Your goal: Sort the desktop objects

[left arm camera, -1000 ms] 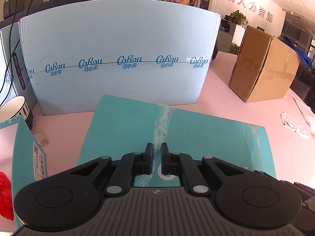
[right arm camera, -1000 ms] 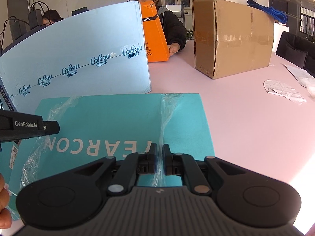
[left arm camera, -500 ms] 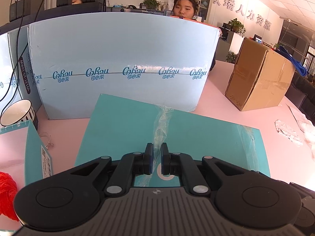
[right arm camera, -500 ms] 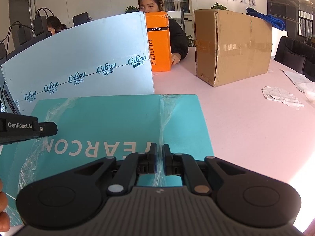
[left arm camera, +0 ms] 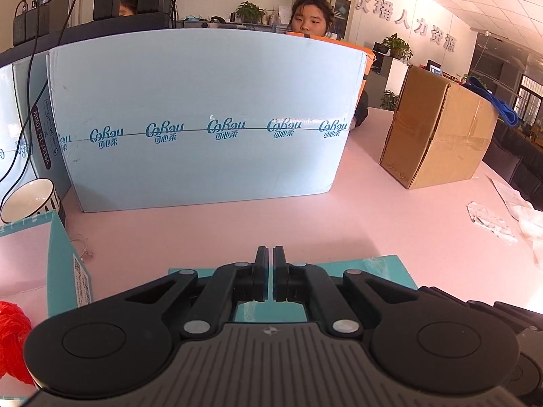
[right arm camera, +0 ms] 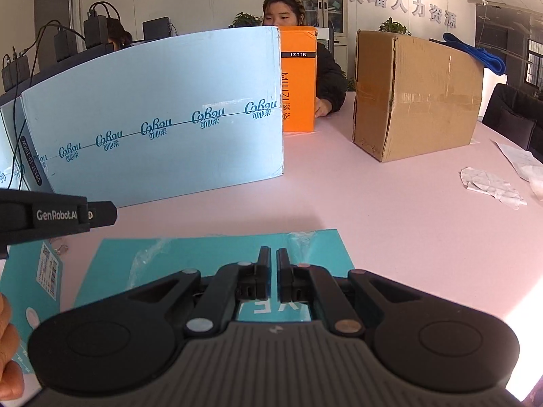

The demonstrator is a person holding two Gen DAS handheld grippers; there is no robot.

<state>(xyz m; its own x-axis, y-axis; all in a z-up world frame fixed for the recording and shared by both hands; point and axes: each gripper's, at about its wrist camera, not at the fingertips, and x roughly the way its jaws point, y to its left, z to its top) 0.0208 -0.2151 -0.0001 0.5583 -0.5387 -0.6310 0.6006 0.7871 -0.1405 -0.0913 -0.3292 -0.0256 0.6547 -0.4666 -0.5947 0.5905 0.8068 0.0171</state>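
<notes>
A flat teal box lid point(right arm camera: 210, 254) with clear tape lies on the pink table, mostly under both grippers; it also shows in the left wrist view point(left arm camera: 383, 268). My left gripper point(left arm camera: 270, 254) is shut, with nothing visibly between the pads, above the lid's far edge. My right gripper point(right arm camera: 273, 257) is shut the same way over the lid. The left gripper's side point(right arm camera: 68, 213) shows at the left of the right wrist view. An open teal box point(left arm camera: 61, 257) holding something red point(left arm camera: 13, 339) stands at the left.
A large light-blue carton point(left arm camera: 203, 118) stands across the back. A brown cardboard box point(left arm camera: 437, 129) is at the right, an orange box point(right arm camera: 298, 81) behind. A white mug point(left arm camera: 30, 200) is at the left. Crumpled paper point(left arm camera: 492, 217) lies at the right.
Both grippers have pulled back and risen; the teal lid now shows lower and smaller in both views, with more pink table visible ahead. Both stay shut.
</notes>
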